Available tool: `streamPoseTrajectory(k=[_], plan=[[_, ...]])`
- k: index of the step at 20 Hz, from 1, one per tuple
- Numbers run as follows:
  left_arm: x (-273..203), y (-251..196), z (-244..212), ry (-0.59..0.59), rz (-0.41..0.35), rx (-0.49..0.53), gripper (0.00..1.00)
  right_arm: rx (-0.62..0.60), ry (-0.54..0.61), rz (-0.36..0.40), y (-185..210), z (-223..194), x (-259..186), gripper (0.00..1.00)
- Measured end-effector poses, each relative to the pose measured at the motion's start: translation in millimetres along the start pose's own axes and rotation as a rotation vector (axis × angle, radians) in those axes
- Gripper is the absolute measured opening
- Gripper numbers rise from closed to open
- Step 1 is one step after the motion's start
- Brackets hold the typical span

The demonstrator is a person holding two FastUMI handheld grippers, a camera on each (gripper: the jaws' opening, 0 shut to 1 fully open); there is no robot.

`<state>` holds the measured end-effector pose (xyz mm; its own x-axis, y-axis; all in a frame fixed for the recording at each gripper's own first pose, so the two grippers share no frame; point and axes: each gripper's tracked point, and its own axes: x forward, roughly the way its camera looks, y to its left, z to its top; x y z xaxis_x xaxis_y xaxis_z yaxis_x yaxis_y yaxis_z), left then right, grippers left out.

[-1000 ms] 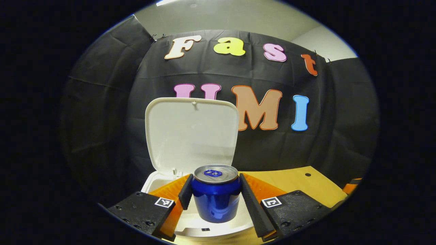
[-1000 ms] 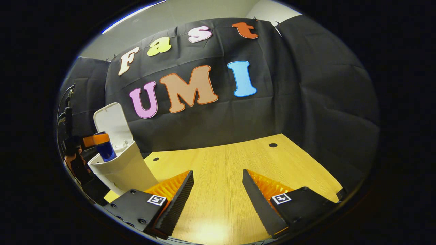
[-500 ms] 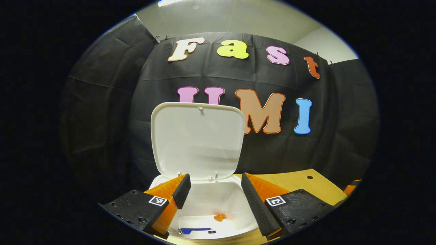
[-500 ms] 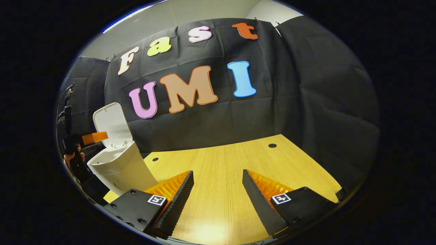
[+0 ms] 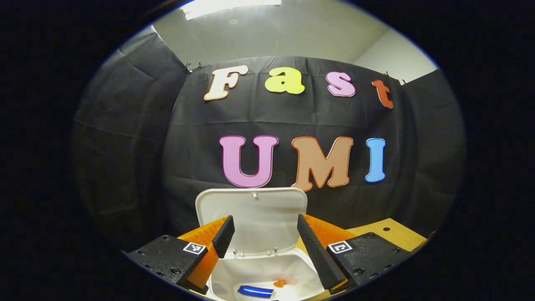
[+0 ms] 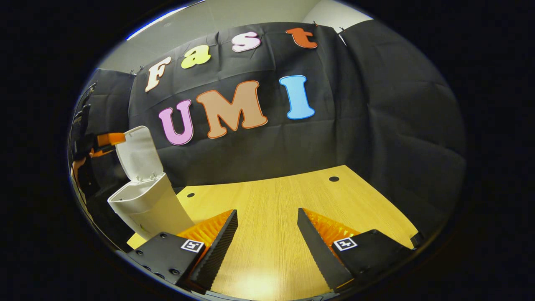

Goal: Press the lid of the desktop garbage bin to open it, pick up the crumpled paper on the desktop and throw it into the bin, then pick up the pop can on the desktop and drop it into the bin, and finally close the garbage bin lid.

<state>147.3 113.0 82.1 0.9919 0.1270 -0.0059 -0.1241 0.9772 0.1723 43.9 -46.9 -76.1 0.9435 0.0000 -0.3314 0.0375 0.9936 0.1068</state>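
The white desktop bin (image 5: 267, 271) stands under my left gripper (image 5: 263, 228), its lid (image 5: 250, 213) upright. The blue pop can (image 5: 255, 291) lies on its side inside the bin, beside a small orange scrap (image 5: 280, 283) that may be the crumpled paper. My left gripper is open and holds nothing. In the right gripper view the bin (image 6: 152, 207) stands at the table's left with its lid (image 6: 140, 152) raised, and the left gripper (image 6: 106, 140) hangs level with the lid's top. My right gripper (image 6: 267, 217) is open over the bare wooden table (image 6: 271, 192).
The wooden table has small round holes (image 6: 334, 179) near its far edge. Black cloth walls close in the back and both sides. A hand (image 6: 77, 165) holds the left gripper to the left of the bin.
The left gripper opened and the blue can dropped into the bin. The left gripper then rose above the bin, up to the lid's top. The right gripper has not moved.
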Motion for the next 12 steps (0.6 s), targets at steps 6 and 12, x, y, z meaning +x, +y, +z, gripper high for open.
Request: streamPoseTrajectory(k=[6, 12], plan=[[12.3, -8.8, 7.4, -0.007, -0.011, 0.058, 0.9, 0.011, 0.03, -0.002, -3.5, -10.9, 1.2, 0.96], [2.0, -12.7, 25.7, -0.047, -0.022, 0.025, 0.89, 0.016, 0.037, -0.011, -8.2, -14.8, -4.2, 0.96]])
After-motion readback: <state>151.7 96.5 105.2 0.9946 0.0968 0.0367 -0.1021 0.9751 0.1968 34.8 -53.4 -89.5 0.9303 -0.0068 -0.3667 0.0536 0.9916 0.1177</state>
